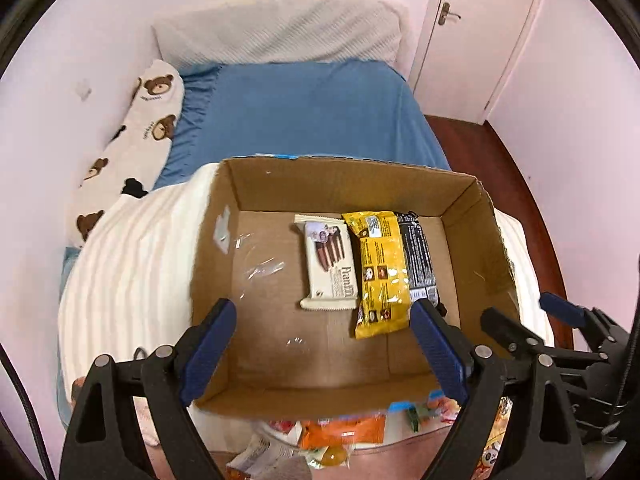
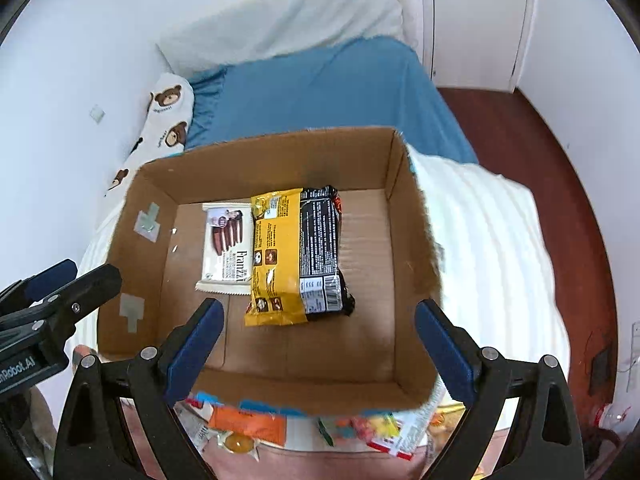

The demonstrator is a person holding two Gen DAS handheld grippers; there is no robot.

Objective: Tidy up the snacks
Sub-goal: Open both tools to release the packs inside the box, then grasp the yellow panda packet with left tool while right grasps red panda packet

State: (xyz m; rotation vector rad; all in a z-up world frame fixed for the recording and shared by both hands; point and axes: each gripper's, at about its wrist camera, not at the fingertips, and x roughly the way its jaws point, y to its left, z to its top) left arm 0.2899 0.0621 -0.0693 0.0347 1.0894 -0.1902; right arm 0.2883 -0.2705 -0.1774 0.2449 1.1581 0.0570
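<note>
Left wrist view: the loose snack packets (image 1: pixel 344 432) below the cardboard box (image 1: pixel 472 208) are partly hidden by its near wall and blurred. Inside the box lie a white wafer pack (image 1: pixel 330 264), a yellow packet (image 1: pixel 380 272) and a black packet (image 1: pixel 418 256), side by side, ahead of the empty, spread left gripper (image 1: pixel 324 344). The right gripper (image 2: pixel 316 344) is likewise spread and empty.

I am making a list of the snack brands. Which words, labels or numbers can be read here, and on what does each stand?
"Franz...": white packet, rest hidden by the yellow packet.
"...nRobot.AI": left gripper body, start cut off.
Yellow packet, black packet, teddy-bear pillow: print too small or blurred to read.
</note>
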